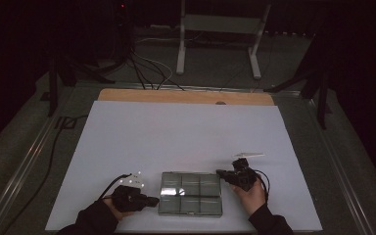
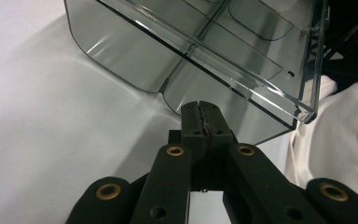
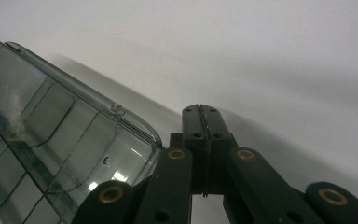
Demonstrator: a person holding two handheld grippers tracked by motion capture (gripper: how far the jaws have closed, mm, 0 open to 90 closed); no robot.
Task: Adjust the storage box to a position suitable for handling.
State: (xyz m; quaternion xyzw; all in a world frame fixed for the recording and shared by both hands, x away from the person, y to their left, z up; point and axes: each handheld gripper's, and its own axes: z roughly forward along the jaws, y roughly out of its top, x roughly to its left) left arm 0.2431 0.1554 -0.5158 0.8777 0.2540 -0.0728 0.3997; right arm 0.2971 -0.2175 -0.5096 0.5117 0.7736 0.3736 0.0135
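A: High view: clear smoky-grey plastic compartment box (image 1: 191,194) lies flat on the white sheet covering the table (image 1: 176,132), near its front edge. Left gripper (image 1: 152,200) sits just left of the box, right gripper (image 1: 220,172) at its upper right corner. Looks like they flank it to steady or open it.

B: Jaws?

A: Left gripper view: black jaws fully closed, nothing between them, tips close to the box (image 2: 205,51) side wall; can't tell if touching. Dividers visible through the wall.

B: Other side?

A: Right gripper view: jaws pressed together too, empty, tips just beside the box (image 3: 60,154) rounded corner, over bare sheet. Closed tips probably for nudging or prying, not grasping.
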